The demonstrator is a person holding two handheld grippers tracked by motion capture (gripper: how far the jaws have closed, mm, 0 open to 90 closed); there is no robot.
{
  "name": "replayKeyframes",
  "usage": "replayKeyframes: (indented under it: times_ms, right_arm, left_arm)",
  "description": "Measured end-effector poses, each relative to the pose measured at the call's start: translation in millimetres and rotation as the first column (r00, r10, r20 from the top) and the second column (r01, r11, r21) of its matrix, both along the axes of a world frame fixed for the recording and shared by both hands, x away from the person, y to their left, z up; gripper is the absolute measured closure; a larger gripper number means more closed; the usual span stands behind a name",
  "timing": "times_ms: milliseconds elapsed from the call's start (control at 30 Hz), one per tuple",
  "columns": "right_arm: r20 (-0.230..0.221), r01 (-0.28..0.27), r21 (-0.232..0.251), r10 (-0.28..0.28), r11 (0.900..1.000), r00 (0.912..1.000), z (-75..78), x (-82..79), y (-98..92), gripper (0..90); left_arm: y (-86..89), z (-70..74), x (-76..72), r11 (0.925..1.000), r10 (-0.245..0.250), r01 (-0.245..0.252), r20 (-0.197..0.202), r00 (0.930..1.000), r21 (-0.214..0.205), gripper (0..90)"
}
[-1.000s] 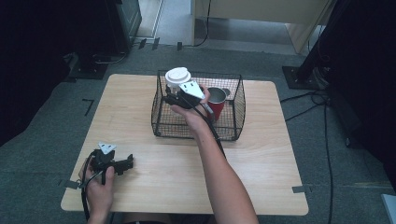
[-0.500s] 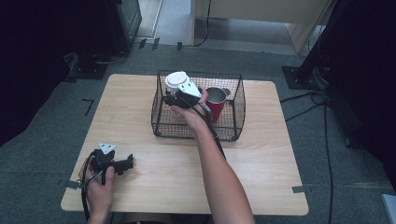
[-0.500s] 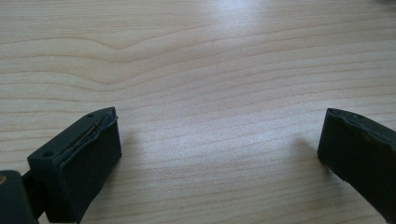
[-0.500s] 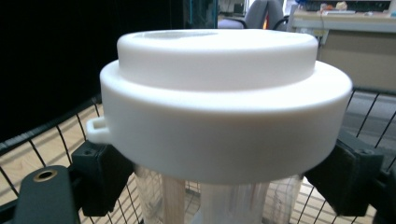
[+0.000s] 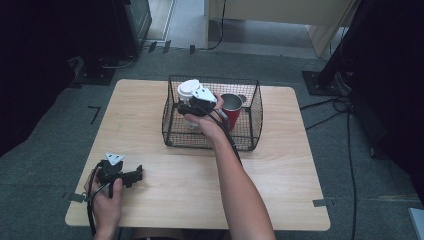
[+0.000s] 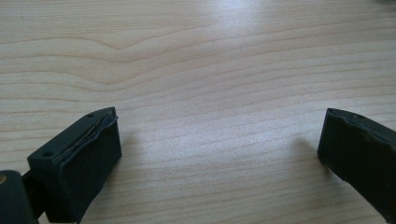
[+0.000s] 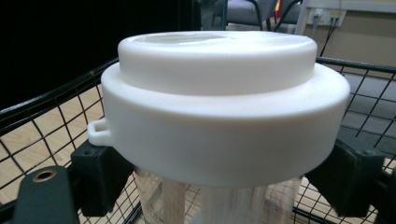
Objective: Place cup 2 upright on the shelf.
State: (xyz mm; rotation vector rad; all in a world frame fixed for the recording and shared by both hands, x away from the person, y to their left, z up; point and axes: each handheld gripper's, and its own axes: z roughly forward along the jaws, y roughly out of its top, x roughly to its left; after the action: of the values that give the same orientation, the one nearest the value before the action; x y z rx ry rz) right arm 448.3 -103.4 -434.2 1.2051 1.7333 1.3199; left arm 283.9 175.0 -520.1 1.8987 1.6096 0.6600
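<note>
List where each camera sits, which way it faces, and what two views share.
High view: above the table, looking down; both forearms, left gripper.
Left gripper view: on the left gripper, facing bare tabletop; open jaws.
Right gripper view: on the right gripper, facing the jar.
Shared: jar and basket, high and right.

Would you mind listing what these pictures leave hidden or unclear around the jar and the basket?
- Jar base: in the right gripper view the bottom edge cuts it off; in the high view the hand and right gripper cover it.
- Contact of the pads with the jar: hidden under the lid's overhang.
- Red cup contents: too small in the high view.
- Basket floor near the jar: hidden by the hand.
</note>
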Motion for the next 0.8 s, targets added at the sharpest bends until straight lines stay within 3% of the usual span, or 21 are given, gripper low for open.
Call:
replayKeyframes:
  times_ms: [233,600,800]
  right_arm:
    - [-0.015,-0.058,-0.02,0.058,0.9981,0.9982,2.2,-3.1,-4.8,13.6]
    - [0.02,-0.07,-0.103,0.073,0.9922,0.9972,3.5,-6.7,-7.7,6.0]
    - [0.034,-0.113,-0.136,0.119,0.9842,0.9923,4.2,-9.7,-11.1,5.1]
  left_arm:
    - [0.1,0.1,0.0,1.0,-0.001,0.001,-0.001,1.0,0.001,0.0]
    - [0.0,0.0,0.0,1.0,0.0,0.0,-0.001,1.0,0.0,0.0]
    - [0.1,0.1,0.0,1.0,-0.001,0.001,-0.001,1.0,0.002,0.0]
